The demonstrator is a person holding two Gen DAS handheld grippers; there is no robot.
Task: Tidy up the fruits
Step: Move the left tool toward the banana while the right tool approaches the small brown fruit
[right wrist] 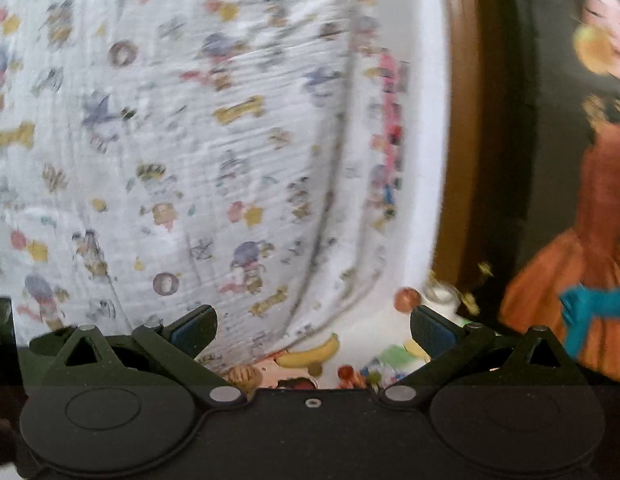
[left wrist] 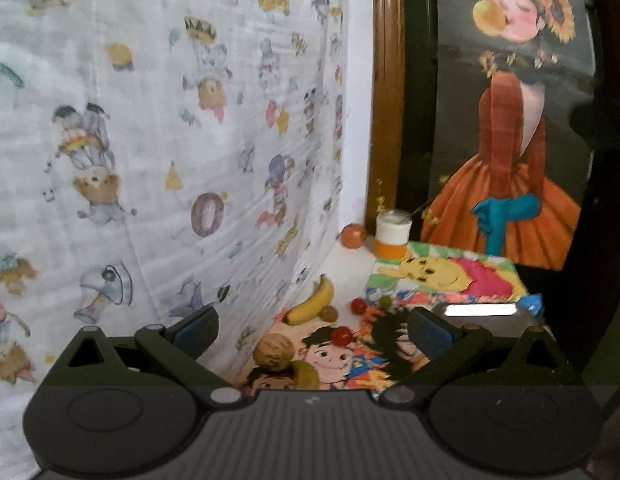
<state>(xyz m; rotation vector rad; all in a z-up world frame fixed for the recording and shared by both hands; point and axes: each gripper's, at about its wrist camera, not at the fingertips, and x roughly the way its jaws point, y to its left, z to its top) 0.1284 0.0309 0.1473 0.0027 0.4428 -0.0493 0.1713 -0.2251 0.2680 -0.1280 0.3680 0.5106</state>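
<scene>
In the left wrist view a yellow banana (left wrist: 312, 302) lies on the table by the hanging cloth. A brown kiwi (left wrist: 329, 313) touches it. Two red cherry tomatoes (left wrist: 358, 305) (left wrist: 341, 335), a green grape (left wrist: 385, 301), a walnut-like brown fruit (left wrist: 273, 353) and an olive-yellow fruit (left wrist: 306, 374) lie on a cartoon mat (left wrist: 350, 360). A red apple (left wrist: 353, 235) sits at the back. My left gripper (left wrist: 312, 330) is open and empty above the near fruits. My right gripper (right wrist: 313, 330) is open and empty, higher up; the banana (right wrist: 310, 354) and apple (right wrist: 407, 299) show there too.
A white jar with an orange base (left wrist: 392, 232) stands beside the apple. A Winnie-the-Pooh mat (left wrist: 442, 274) and a shiny grey tray (left wrist: 482, 316) lie at right. A printed white cloth (left wrist: 170, 160) hangs on the left. A poster of a girl in an orange dress (left wrist: 510, 140) stands behind.
</scene>
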